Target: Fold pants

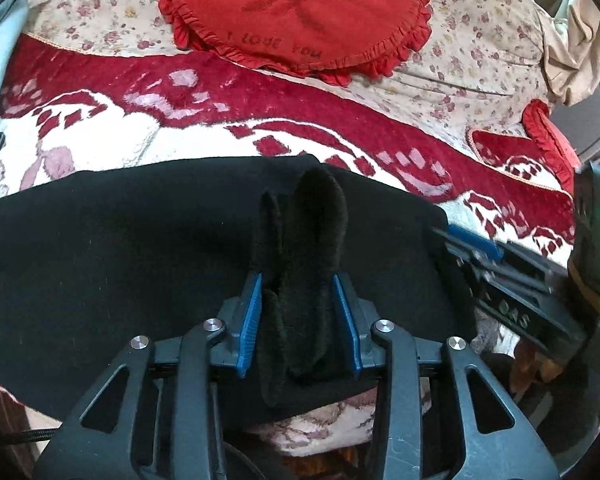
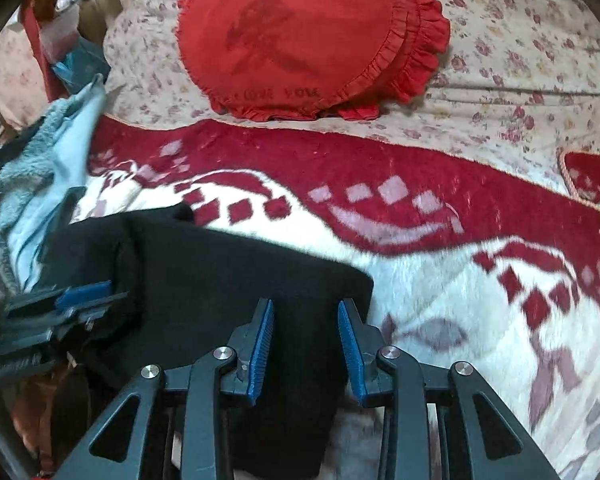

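1. Pants (image 1: 140, 272), one black pair, lie on the bed's fleece blanket (image 1: 112, 140) as a compact flat slab, so I judge the fold is well along; squaring or a last fold may remain.
2. Left gripper (image 1: 296, 284): jaws partly open around an upstanding fuzzy ridge of the pants, pads apparently not pressing.
3. Right gripper (image 2: 306, 312): jaws partly open over the slab's corner, gripping nothing.
4. Farther back, one red heart-shaped pillow (image 1: 300, 12) rests on the floral quilt (image 1: 480, 52).

Both tongs (image 1: 298, 280) (image 2: 306, 308) seemingly part-open.
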Available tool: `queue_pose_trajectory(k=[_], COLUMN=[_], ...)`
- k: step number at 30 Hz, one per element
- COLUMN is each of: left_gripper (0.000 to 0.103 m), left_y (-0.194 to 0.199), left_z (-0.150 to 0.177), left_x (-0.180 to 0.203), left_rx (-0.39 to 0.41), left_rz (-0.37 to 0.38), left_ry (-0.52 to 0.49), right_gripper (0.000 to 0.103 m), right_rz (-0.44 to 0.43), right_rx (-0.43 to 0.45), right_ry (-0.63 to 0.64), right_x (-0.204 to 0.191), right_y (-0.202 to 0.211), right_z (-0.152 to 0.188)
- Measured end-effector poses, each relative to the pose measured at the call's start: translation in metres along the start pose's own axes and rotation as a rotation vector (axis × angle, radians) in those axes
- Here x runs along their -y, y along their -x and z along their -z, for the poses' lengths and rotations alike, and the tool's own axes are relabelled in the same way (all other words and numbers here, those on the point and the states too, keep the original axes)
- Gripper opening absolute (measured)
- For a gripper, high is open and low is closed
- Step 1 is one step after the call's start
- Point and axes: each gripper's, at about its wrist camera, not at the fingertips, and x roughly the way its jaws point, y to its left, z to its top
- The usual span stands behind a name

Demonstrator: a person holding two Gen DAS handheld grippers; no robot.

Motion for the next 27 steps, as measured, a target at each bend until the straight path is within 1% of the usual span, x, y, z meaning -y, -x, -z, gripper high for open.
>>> queue_pose_trajectory(k=[3, 6, 11, 13, 15, 18, 21, 22, 24, 27], left_gripper=[0.032, 0.032, 0.032, 0.032, 0.032, 0.032, 0.032, 0.032, 0.032, 0.032], left_y=[-0.001, 0.000, 0.005, 0.006, 0.007, 0.007, 0.006, 0.008, 0.015, 0.027], left_z=[0.008, 0.015, 0.021, 0.024, 0.026, 0.028, 0.028, 0.028, 0.029, 0.033], left_x=[0.003, 0.005, 0.006, 0.008, 0.009, 0.009, 0.004, 0.003, -0.004, -0.017], left_rx=[-0.008, 0.008, 0.017, 0.023, 0.028, 0.028, 0.019, 0.018, 0.018, 0.038], left_rz=[-0.015, -0.031, -0.041, -0.051, -0.058, -0.056, -0.040, -0.037, -0.037, -0.052], left_ry=[0.002, -0.006, 0.006, 0.000, -0.003, 0.001, 0.012, 0.015, 0.030, 0.050], right_gripper=[0.032, 0.032, 0.032, 0.032, 0.032, 0.032, 0.032, 0.032, 0.033, 0.033], right_rz=[0.028, 0.037, -0.024, -0.045, -0.063, -0.086, -0.065, -0.057, -0.061, -0.113], right_rx=[-0.002, -0.002, 0.038, 0.056, 0.055, 0.029, -0.049, -0.051, -0.039, -0.005], right_ry=[0.031, 0.039, -0.010, 0.002, 0.035, 0.076, 0.109, 0.111, 0.106, 0.134], right_x=[-0.002, -0.004, -0.003, -0.007, -0.017, -0.028, -0.034, -0.034, -0.035, -0.043], right_y=[-0.006, -0.004, 0.023, 0.034, 0.042, 0.041, 0.020, 0.015, 0.018, 0.030], right_z=[-0.008, -0.008, 0.001, 0.005, 0.011, 0.022, 0.036, 0.039, 0.040, 0.038])
